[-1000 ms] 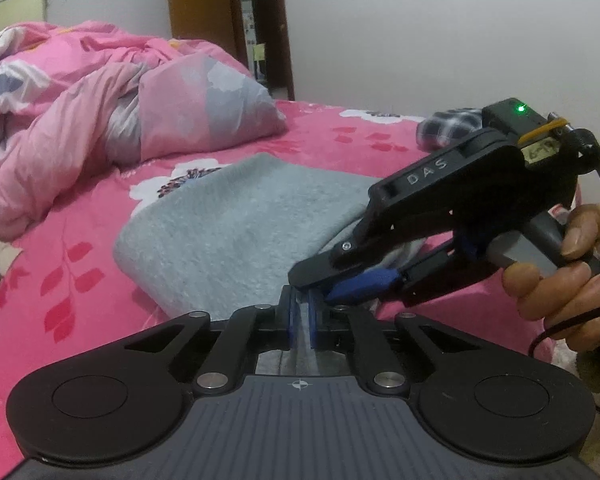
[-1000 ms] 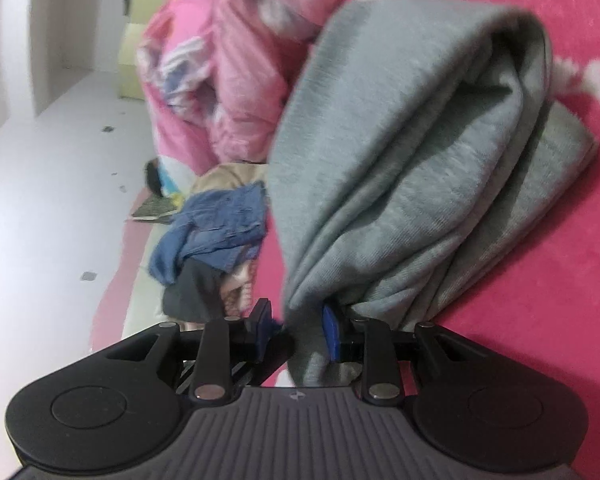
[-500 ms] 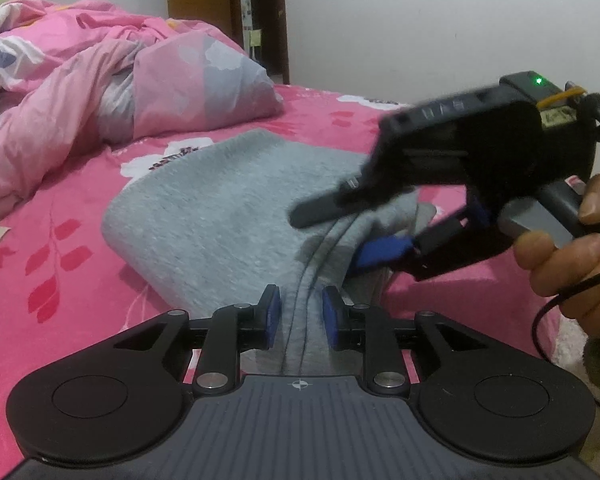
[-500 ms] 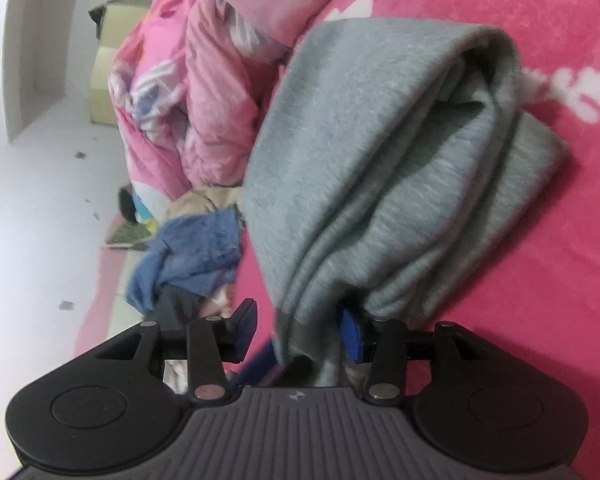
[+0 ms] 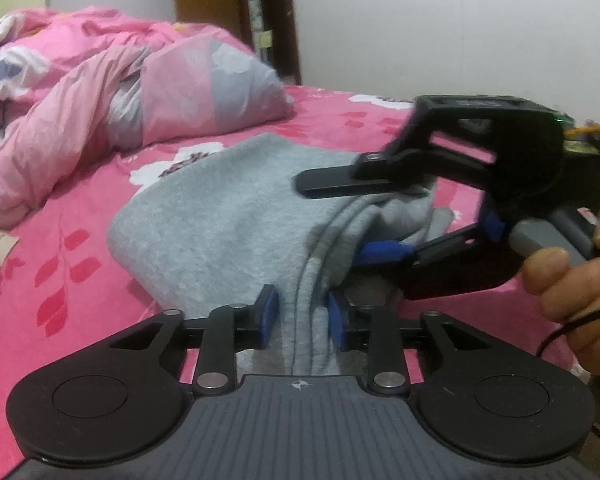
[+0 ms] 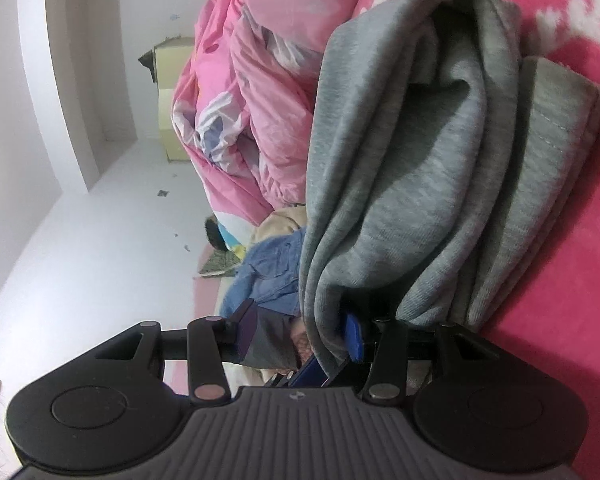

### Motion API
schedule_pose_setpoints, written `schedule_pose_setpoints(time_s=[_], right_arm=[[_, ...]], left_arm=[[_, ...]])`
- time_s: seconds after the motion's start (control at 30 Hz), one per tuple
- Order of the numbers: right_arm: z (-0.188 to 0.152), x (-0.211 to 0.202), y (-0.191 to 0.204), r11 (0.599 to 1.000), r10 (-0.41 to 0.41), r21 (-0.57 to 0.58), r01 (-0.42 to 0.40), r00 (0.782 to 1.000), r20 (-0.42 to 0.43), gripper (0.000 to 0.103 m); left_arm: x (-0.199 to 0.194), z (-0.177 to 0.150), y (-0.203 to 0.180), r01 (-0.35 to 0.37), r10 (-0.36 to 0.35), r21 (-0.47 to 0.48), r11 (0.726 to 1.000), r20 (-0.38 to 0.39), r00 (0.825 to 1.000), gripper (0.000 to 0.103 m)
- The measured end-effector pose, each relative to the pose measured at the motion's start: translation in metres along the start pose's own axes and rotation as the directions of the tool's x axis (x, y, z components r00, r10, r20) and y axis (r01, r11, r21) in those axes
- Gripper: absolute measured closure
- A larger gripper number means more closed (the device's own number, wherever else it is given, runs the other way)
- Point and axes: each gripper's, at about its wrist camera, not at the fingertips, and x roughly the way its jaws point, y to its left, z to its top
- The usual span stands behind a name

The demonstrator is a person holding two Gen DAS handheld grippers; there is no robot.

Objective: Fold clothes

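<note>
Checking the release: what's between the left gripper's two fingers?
The grey garment's bunched edge runs between the left gripper's fingers, seen in the left wrist view.

No legible text or labels anywhere

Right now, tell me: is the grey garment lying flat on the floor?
No, the grey garment lies bunched on the pink bedspread, on the bed.
</note>
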Motion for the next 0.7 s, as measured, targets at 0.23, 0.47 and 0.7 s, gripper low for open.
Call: schedule_pose_setpoints(time_s=[0.23, 0.47, 0.7], right_arm=[[-0.005, -0.036, 0.012, 0.996, -0.042, -0.074, 0.043, 0.999, 0.012, 0.054], [-0.037, -0.047, 0.038, 0.887, -0.181, -0.43, 0.167, 0.983, 0.008, 0.059], [-0.075, -0.009, 0.066, 0.533, -0.388, -0.788, 0.307, 0.917, 0.095, 0.093]], left_arm=[[-0.005, 0.0, 0.029, 0.076, -0.076, -0.18, 0.981, 0.011, 0.997, 0.086], [-0.002, 0.0, 0.044, 0.144, -0.148, -0.273, 0.951, 0.006, 0.989, 0.087], [-0.003, 0.0, 0.044, 0.157, -0.161, -0.275, 0.949, 0.008, 0.987, 0.087]])
